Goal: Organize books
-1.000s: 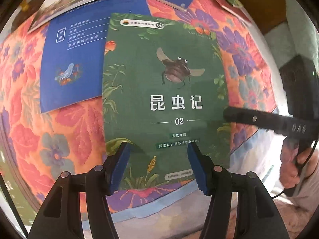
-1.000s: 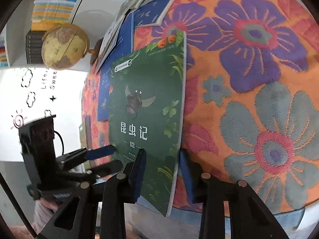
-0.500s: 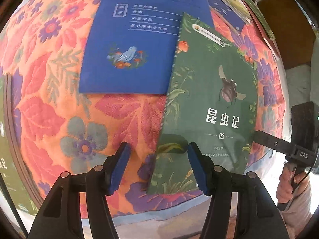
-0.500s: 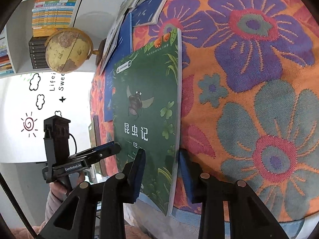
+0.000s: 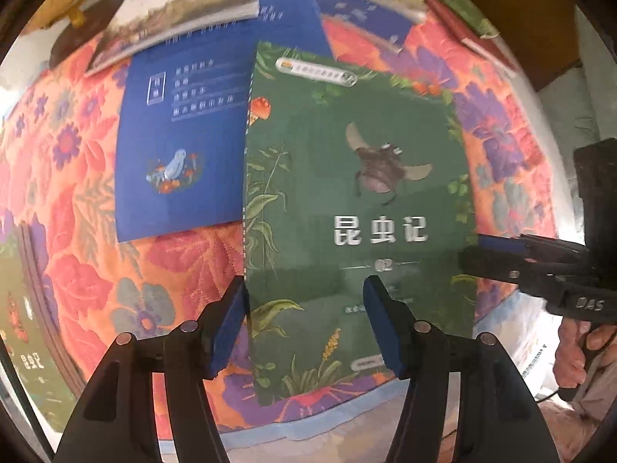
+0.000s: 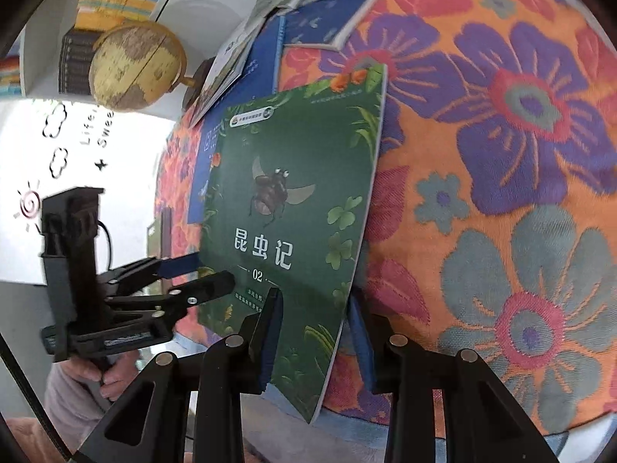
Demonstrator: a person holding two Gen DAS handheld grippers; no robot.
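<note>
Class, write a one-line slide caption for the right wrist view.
Right gripper grips a green beetle book by its edge, lifted off the floral cloth.

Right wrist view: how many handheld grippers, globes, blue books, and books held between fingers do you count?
Handheld grippers: 2, the right gripper and the left gripper
Globes: 1, the globe
Blue books: 2, the large blue book and the small blue book
Held books: 1, the green book
Total: 6
</note>
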